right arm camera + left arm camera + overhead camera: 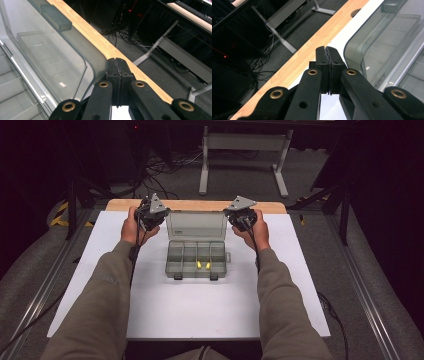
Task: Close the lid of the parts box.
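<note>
High view, box: a clear grey compartment box (pixel 196 260) sits on the white board near its far edge, midway between the left and right edges.
Lid: the lid (pixel 196 226) stands open and upright along the box's far side; in the left gripper view the lid (pixel 382 47) shows as a smoky curved pane with rounded corners, and in the right gripper view the lid (pixel 50 52) carries a small block latch on its top edge.
Compartments: a row of divided cells runs across the tray, with two black latches on its near edge.
Contents: two small yellow pieces (pixel 203 265) lie side by side in the cells right of centre, near the tray's front wall.
Left gripper: the left gripper (pixel 151 215) is held just beside the lid's left edge; its own view shows the left gripper (pixel 327 50) with both black jaws pressed flat together and nothing between them. Whether it touches the lid I cannot tell.
Right gripper: the right gripper (pixel 240 214) is held just beside the lid's right edge; in its own view the right gripper (pixel 117 61) has its jaws closed tight against each other, empty, with the lid's rounded corner right next to them.
Hands: each hand wraps a gripper body, sleeved forearms coming in from the near edge.
Board: the white board (pixel 150 310) lies on a wooden desk (pixel 200 205), whose bare strip shows along the far edge.
Beyond the desk: grey floor, cables and a metal frame.
</note>
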Demonstrator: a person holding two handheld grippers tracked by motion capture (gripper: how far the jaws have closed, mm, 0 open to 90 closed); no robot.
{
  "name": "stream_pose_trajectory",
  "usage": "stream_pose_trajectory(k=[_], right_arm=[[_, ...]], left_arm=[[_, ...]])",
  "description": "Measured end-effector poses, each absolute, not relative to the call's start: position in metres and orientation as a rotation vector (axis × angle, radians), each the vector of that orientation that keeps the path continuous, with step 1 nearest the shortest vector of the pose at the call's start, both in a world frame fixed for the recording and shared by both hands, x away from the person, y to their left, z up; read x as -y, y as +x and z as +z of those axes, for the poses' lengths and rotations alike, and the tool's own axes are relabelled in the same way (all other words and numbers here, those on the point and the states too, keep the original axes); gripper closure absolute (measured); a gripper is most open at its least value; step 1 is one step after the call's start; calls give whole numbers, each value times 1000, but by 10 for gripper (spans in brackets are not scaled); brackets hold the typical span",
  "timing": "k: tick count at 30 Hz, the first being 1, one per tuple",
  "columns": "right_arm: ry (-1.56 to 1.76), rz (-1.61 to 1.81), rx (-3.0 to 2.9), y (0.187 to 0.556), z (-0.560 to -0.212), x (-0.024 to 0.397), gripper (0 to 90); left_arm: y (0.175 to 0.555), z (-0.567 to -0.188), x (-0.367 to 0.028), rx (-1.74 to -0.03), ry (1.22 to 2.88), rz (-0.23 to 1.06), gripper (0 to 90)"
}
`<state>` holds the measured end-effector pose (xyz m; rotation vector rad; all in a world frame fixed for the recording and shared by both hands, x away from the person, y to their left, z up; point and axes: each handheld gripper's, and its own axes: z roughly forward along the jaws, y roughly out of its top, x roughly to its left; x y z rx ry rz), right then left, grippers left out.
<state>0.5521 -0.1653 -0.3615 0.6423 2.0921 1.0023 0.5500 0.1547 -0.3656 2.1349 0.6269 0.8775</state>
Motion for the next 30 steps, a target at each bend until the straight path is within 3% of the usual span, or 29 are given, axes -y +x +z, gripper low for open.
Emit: stream_pose_trajectory(k=[30], right_arm=[[652,1020,-2124,537,-351,165,900]], left_arm=[[534,-354,-154,-553,2171,894,891]])
